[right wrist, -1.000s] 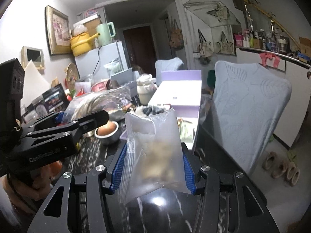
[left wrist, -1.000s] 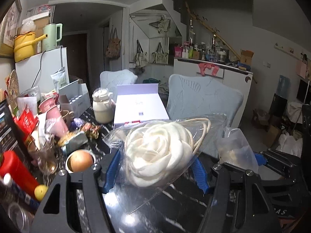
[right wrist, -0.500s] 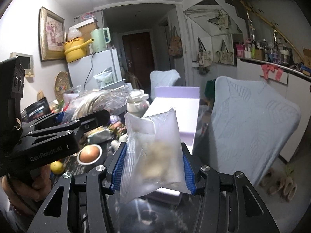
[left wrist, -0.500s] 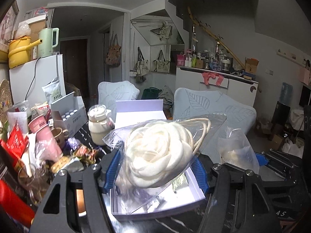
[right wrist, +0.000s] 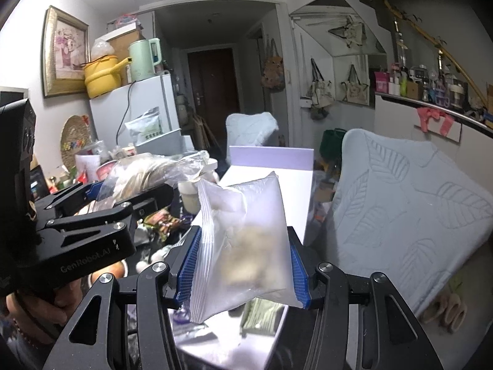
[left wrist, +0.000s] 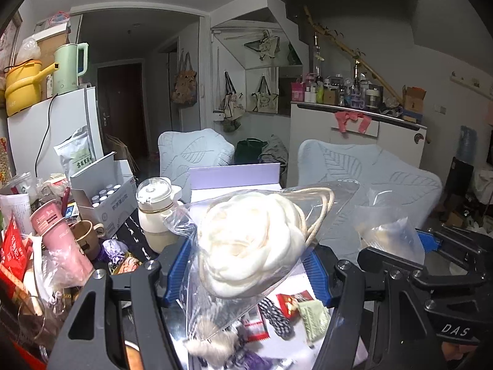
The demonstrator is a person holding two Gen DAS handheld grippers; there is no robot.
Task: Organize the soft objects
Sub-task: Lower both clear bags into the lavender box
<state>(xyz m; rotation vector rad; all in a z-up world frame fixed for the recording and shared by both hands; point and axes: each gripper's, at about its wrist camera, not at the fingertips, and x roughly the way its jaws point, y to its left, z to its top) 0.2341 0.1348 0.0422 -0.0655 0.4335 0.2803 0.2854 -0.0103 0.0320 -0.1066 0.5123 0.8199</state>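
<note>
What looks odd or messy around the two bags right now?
Neither bag is damaged: the left gripper clamps the rose bag and the right gripper clamps the frosted zip bag. The mess is below, where small items lie jumbled in the open lavender box.

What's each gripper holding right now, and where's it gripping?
Left gripper clamps the clear bag with the cream rose-shaped item across its middle. Right gripper clamps the frosted zip bag by its lower sides.
</note>
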